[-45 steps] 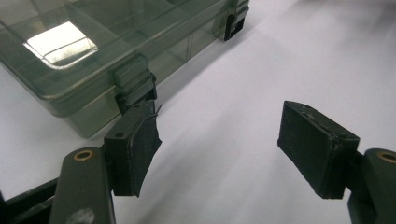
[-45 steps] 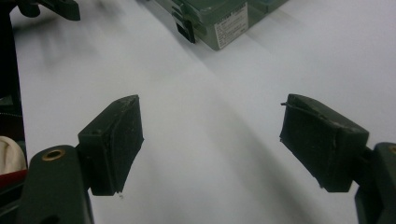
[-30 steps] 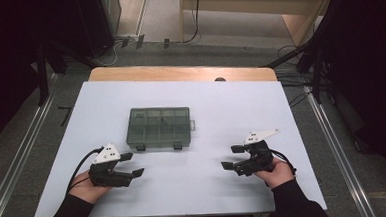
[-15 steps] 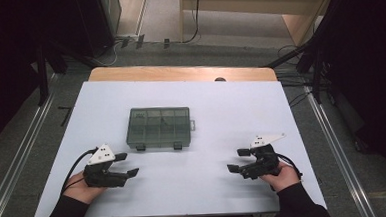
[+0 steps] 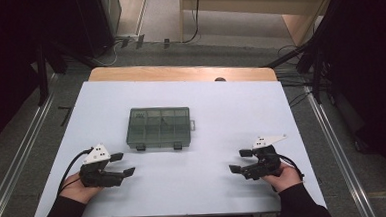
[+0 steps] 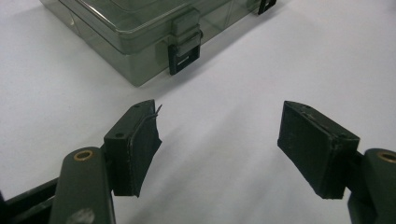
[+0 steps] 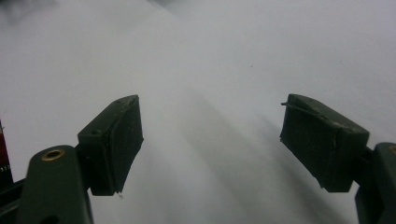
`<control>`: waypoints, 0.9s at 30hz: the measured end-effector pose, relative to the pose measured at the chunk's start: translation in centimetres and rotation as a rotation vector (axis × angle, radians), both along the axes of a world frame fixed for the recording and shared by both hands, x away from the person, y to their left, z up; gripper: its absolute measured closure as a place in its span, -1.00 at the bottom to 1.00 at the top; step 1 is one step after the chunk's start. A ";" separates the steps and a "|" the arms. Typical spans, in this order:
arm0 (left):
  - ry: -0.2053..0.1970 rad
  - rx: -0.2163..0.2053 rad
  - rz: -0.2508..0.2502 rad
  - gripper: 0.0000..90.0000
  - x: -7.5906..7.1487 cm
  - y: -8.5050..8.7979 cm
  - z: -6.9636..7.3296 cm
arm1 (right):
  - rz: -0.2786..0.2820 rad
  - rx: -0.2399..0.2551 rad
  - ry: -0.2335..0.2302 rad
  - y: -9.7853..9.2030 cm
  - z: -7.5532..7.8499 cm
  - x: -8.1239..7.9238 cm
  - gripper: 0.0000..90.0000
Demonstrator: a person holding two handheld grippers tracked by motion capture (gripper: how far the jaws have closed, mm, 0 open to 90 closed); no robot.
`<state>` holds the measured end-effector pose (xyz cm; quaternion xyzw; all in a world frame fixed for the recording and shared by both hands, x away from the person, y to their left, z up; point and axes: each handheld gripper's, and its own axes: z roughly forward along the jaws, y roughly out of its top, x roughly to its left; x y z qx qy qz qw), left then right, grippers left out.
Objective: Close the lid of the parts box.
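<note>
A smoky transparent compartment box [image 5: 159, 127] lies shut in the middle of the white table [image 5: 221, 112], with two black latches on its near side. The box [image 6: 140, 28] shows close up in the left gripper view, one latch [image 6: 184, 53] facing me. My left gripper [image 5: 123, 163] rests low at the near left, open and empty, pointing right; its jaws stand wide apart [image 6: 217, 144]. My right gripper [image 5: 240, 161] rests at the near right, open and empty, pointing left [image 7: 210, 144] over bare table.
The table's wooden far edge [image 5: 179, 73] carries a small dark spot. Metal rails [image 5: 333, 141] run along both sides on the floor. Cables trail from each gripper toward the person's hands [image 5: 77, 192].
Both grippers have drawn back toward the near edge of the table, away from the box, and stay open.
</note>
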<state>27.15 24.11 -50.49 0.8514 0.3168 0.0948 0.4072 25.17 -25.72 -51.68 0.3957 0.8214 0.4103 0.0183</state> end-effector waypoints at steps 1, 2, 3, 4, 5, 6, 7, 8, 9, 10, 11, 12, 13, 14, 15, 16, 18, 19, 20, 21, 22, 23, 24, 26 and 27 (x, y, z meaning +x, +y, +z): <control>0.000 0.000 -0.001 -0.37 0.0 0.0 0.0 | 0.005 0.004 0.006 0.0 0.0 0.0 -0.53; 0.000 0.001 -0.002 -0.37 0.0 0.0 0.0 | 0.007 0.004 0.007 0.1 -0.1 0.0 -0.53; 0.000 0.000 -0.002 -0.37 0.0 0.0 0.0 | 0.008 0.002 0.010 0.1 -0.1 0.0 -0.53; 0.000 0.001 -0.001 -0.37 0.1 0.0 0.0 | 0.008 0.000 0.012 0.1 -0.1 0.0 -0.53; 0.000 0.001 0.000 -0.37 0.1 0.0 0.0 | 0.011 -0.001 0.011 0.2 -0.1 0.1 -0.53; 0.001 0.001 -0.001 -0.37 0.1 0.0 -0.1 | 0.012 -0.002 0.010 0.2 -0.2 0.1 -0.53; 0.001 0.000 0.000 -0.37 0.1 0.0 -0.1 | 0.014 -0.003 0.008 0.2 -0.2 0.1 -0.53; -0.001 0.001 0.001 -0.37 0.1 0.0 -0.1 | 0.014 -0.003 0.010 0.2 -0.2 0.1 -0.53; 0.000 0.001 0.001 -0.37 0.1 0.0 -0.1 | 0.013 -0.006 0.009 0.2 -0.2 0.1 -0.53; 0.000 0.001 0.002 -0.37 0.1 0.1 -0.1 | 0.012 -0.007 0.011 0.2 -0.2 0.1 -0.53; 0.000 0.001 0.002 -0.37 0.1 0.1 -0.1 | 0.012 -0.007 0.011 0.2 -0.2 0.1 -0.53; 0.000 0.002 0.002 -0.37 0.1 0.1 -0.1 | 0.012 -0.008 0.012 0.2 -0.2 0.1 -0.53; 0.001 0.002 0.002 -0.37 0.1 0.0 -0.1 | 0.012 -0.008 0.013 0.2 -0.2 0.1 -0.53; 0.001 0.002 0.001 -0.37 0.1 0.0 -0.1 | 0.011 -0.008 0.015 0.2 -0.2 0.1 -0.53; 0.001 0.003 0.001 -0.37 0.1 0.0 -0.1 | 0.011 -0.010 0.017 0.2 -0.2 0.1 -0.53; 0.003 0.003 0.001 -0.37 0.1 0.0 -0.1 | 0.010 -0.011 0.018 0.2 -0.2 0.1 -0.53; 0.003 0.004 -0.001 -0.37 0.1 0.0 -0.1 | 0.012 -0.015 0.016 0.3 -0.3 0.1 -0.53; 0.003 0.006 -0.002 -0.37 0.1 0.0 -0.1 | 0.013 -0.017 0.018 0.3 -0.3 0.1 -0.53; 0.003 0.007 -0.002 -0.37 0.1 0.0 -0.1 | 0.011 -0.017 0.020 0.3 -0.3 0.1 -0.53; 0.003 0.007 -0.003 -0.37 0.1 0.0 -0.2 | 0.010 -0.017 0.022 0.3 -0.3 0.1 -0.53; 0.004 0.007 -0.002 -0.37 0.1 0.0 -0.2 | 0.011 -0.017 0.022 0.3 -0.3 0.1 -0.53; 0.004 0.008 -0.002 -0.37 0.1 0.0 -0.2 | 0.013 -0.018 0.021 0.3 -0.3 0.1 -0.53; 0.004 0.008 -0.002 -0.37 0.1 0.0 -0.2 | 0.014 -0.018 0.021 0.3 -0.3 0.1 -0.53; 0.005 0.009 -0.001 -0.37 0.1 0.0 -0.2 | 0.014 -0.019 0.024 0.3 -0.3 0.1 -0.53; 0.006 0.009 -0.002 -0.37 0.1 0.0 -0.2 | 0.014 -0.019 0.024 0.3 -0.3 0.1 -0.53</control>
